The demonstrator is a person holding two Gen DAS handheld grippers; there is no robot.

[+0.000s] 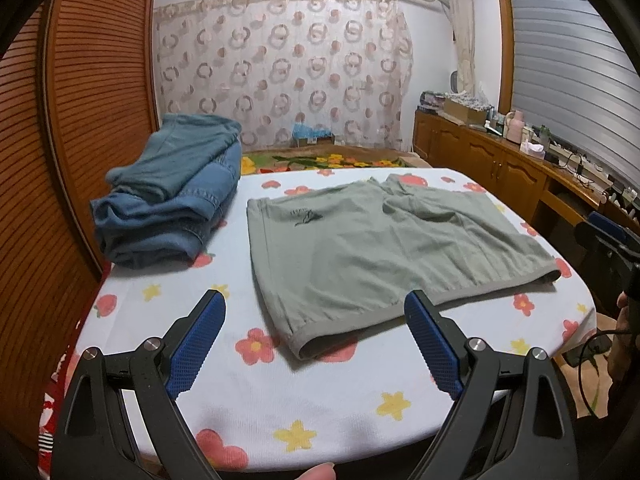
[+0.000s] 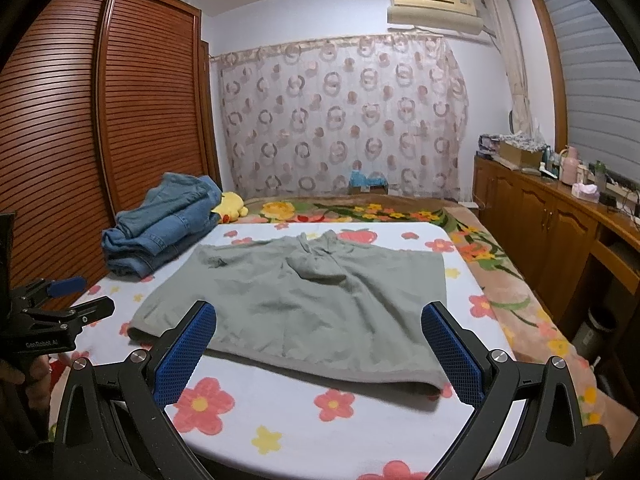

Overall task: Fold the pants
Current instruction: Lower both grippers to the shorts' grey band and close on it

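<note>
Grey-green shorts [image 1: 360,252] lie spread flat on the flowered white sheet [image 1: 280,412], waistband at the far side, leg hems toward me. In the right wrist view the same shorts [image 2: 304,304] fill the middle of the table. My left gripper [image 1: 314,308] hovers open above the near left leg hem, nothing between its blue pads [image 1: 196,344]. My right gripper [image 2: 320,320] also stands open, over the near hem of the shorts. The left gripper [image 2: 60,304] shows at the left edge of the right wrist view, and the right gripper [image 1: 612,248] at the right edge of the left wrist view.
A pile of folded blue jeans [image 1: 172,196] sits at the far left of the sheet, next to a slatted wooden wardrobe [image 1: 80,120]. A yellow plush toy [image 2: 232,204] lies behind it. Wooden cabinets [image 2: 540,216] run along the right, a flowered blanket [image 2: 480,256] below them.
</note>
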